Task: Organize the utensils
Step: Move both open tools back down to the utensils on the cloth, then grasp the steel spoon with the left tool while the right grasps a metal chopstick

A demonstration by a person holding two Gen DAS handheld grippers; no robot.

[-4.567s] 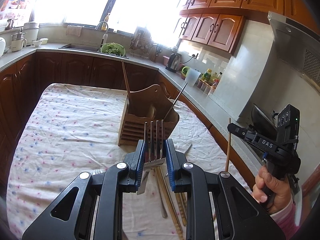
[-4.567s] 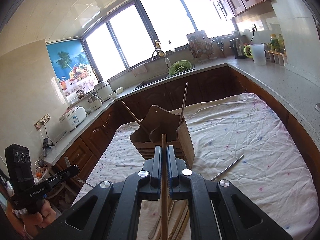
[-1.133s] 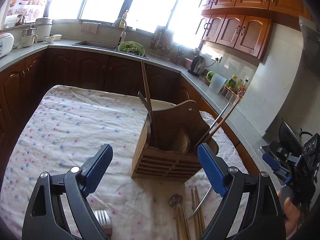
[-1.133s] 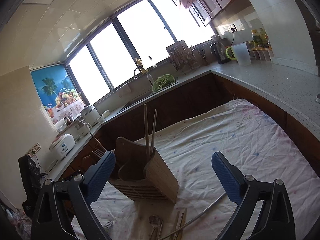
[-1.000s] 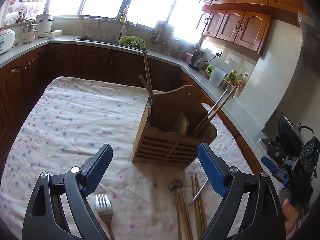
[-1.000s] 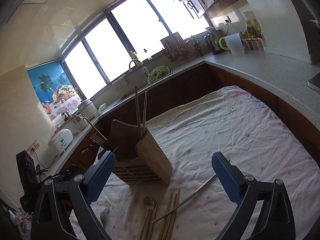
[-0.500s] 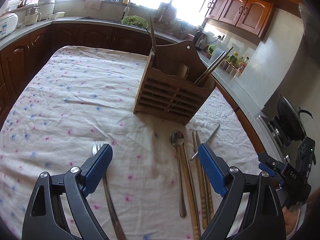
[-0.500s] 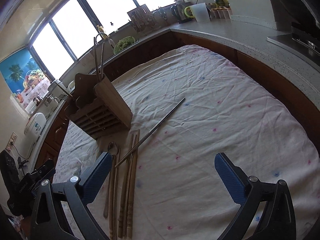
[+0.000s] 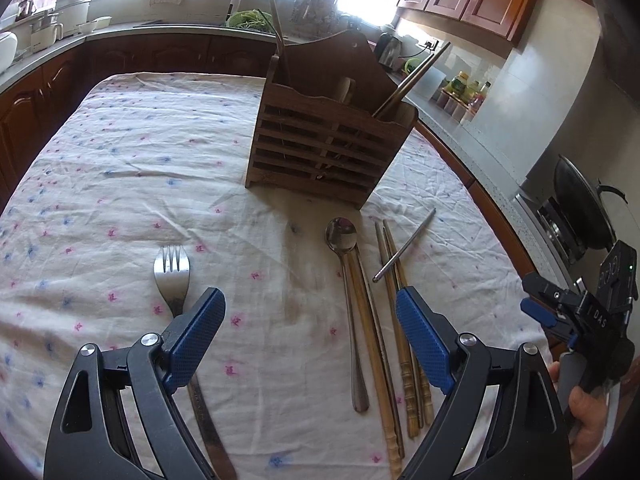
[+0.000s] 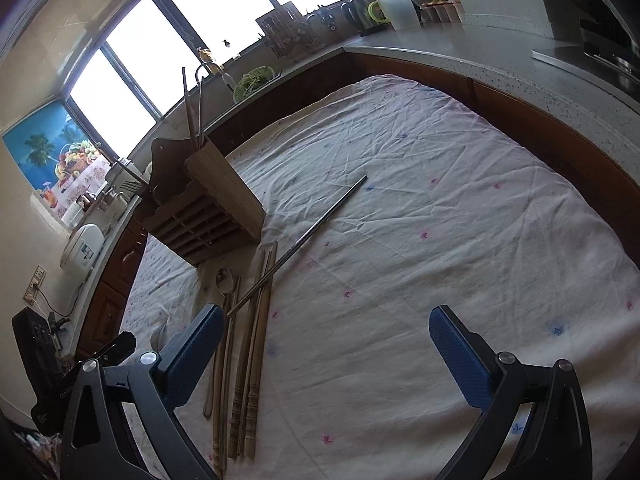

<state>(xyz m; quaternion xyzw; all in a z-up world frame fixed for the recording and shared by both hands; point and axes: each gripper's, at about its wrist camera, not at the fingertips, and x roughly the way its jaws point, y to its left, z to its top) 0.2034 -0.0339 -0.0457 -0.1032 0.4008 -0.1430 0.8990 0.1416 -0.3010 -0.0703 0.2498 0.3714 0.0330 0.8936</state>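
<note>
A slatted wooden utensil holder stands on the floral tablecloth with chopsticks and a fork handle sticking out of it. In front of it lie a metal fork, a metal spoon, several wooden chopsticks and one metal chopstick. My left gripper hangs open over the cloth between fork and spoon, nothing between its pads. My right gripper is open too, just right of the wooden chopsticks, its left pad above the spoon handle. The right gripper also shows in the left view.
Dark wood cabinets and a grey counter wrap around the table. A sink, kettle, jug and rice cooker stand on it. A wok sits on the stove at right. The cloth lies bare right of the chopsticks.
Both grippers have sunk and tilted down toward the table; the utensils lying on the cloth now fill the lower views. Both stayed open. Nothing on the table moved.
</note>
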